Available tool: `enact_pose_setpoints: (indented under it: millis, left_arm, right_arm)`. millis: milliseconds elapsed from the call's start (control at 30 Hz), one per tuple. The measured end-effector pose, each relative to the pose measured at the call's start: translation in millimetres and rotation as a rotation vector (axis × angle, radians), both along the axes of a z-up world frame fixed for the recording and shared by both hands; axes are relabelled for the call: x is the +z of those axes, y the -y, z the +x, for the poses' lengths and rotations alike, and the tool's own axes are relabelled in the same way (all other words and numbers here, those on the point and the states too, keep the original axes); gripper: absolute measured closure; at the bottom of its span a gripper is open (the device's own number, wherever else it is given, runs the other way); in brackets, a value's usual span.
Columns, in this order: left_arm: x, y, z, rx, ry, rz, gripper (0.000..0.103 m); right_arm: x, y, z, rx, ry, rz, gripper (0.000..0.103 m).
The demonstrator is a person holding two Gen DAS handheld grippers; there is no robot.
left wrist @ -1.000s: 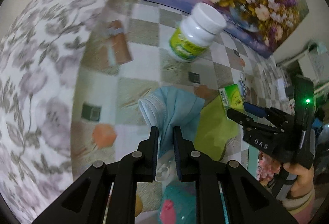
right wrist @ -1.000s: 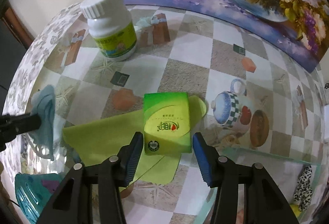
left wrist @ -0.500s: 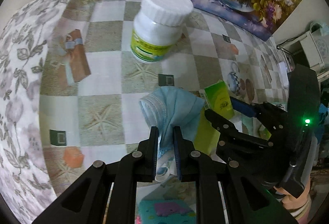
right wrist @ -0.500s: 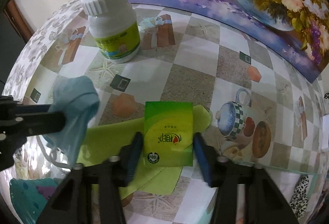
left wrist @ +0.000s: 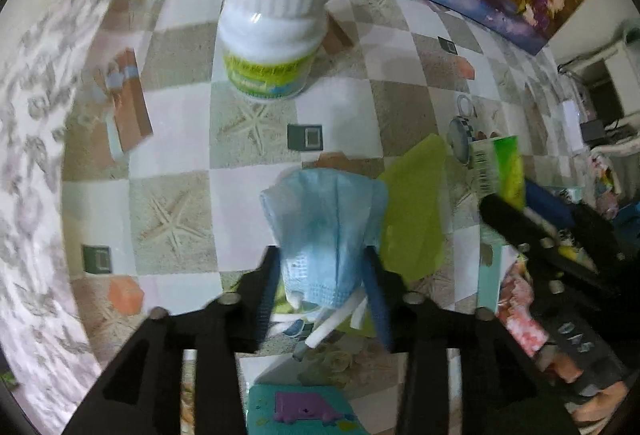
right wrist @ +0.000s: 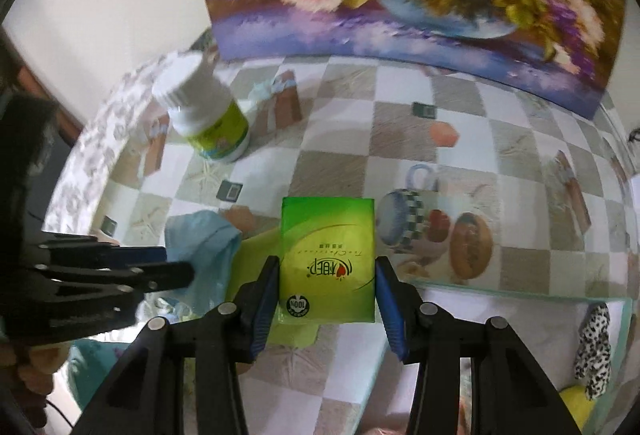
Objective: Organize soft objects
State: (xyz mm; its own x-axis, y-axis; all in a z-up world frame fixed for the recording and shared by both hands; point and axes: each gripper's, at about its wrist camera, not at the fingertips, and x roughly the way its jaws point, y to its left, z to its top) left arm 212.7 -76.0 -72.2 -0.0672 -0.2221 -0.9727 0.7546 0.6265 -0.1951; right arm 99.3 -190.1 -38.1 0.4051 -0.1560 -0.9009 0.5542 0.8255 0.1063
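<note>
Left gripper point(left wrist: 322, 275) low centre of the left view, jaws opening, blue mask point(left wrist: 326, 231) loose between them, pads not pressing it. Mask overlaps the green cloth point(left wrist: 414, 211) on the table point(left wrist: 180, 139). Right gripper point(right wrist: 326, 283) low centre of the right view, clamped on a green pack point(right wrist: 328, 255). White bottle point(left wrist: 274, 23) upright, upper centre of the left view, well apart from the mask.
</note>
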Motion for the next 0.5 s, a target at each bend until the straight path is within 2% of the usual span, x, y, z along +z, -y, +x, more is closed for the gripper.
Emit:
enact_pose_setpoints:
  millis: [67,133,333,433,500]
  left_arm:
    - [4,7,-7,-0.033,0.033,0.013,0.042]
    - [3,16,-14,-0.064,0.045,0.033,0.036]
    - [-21,39,-25,-0.112,0.054,0.168,0.035]
    - [-30,49,-27,-0.106,0.037,0.2,0.035]
    - [-34,55,-27,-0.094,0.019,0.213,0.029]
  right_arm:
    - [8,5,-5,-0.013,0.016,0.005,0.054]
    - [16,9,-12,-0.022,0.041,0.008,0.054]
    - [38,17,-29,-0.04,0.103,0.01,0.054]
    - [44,23,-37,-0.049,0.129,0.012,0.054]
    - [47,27,-41,-0.053,0.141,0.017,0.054]
